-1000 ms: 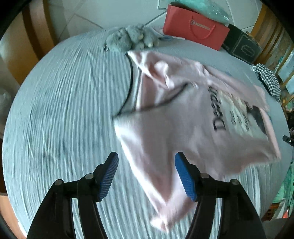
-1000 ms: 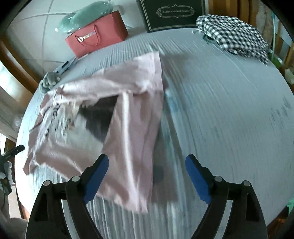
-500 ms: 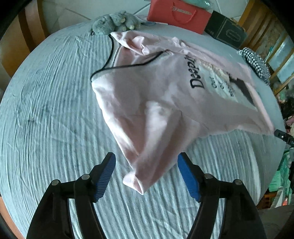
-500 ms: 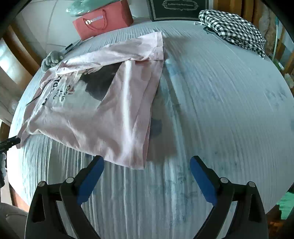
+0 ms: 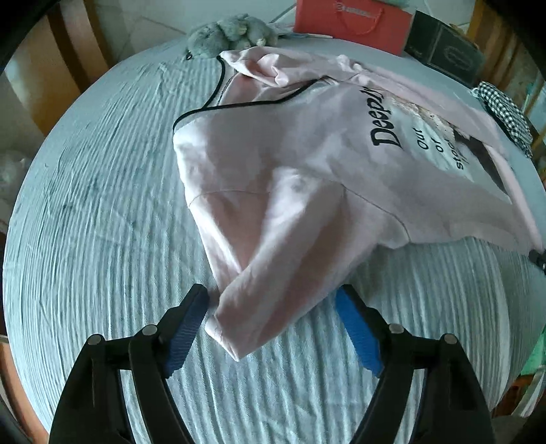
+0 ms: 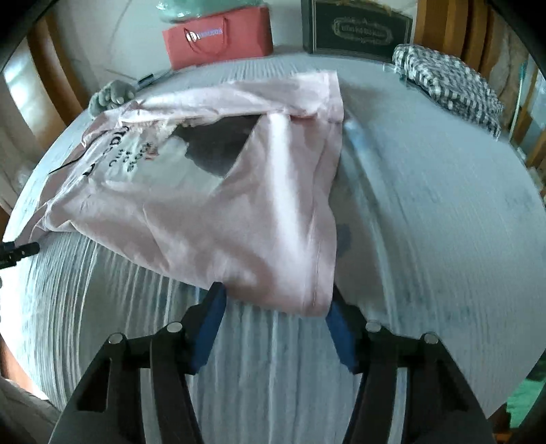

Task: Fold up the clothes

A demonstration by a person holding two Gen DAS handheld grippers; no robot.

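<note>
Sleeve end first: the left gripper (image 5: pixel 273 307) stood over the pale blue ribbed cover (image 5: pixel 102 239), its jaws spread wide and just been opening further, with the cuff of the pink T-shirt (image 5: pixel 290 170) lying between the blue pads, none of it pinched. That shirt sprawled face up across the middle of the cover, black lettering and a printed picture showing, dark-trimmed neckline towards the grey plush toy (image 5: pixel 232 34) at the far edge. Beyond it sat a red paper bag (image 5: pixel 351 24) and a dark box (image 5: pixel 443 51), with a black-and-white checked garment (image 5: pixel 505 116) off to the right. Over at the right gripper (image 6: pixel 276 300), the jaws had just been closing, and the shirt's hem corner sat bunched between the blue pads, touching both. Whether they truly clamped it, I couldn't tell.
</note>
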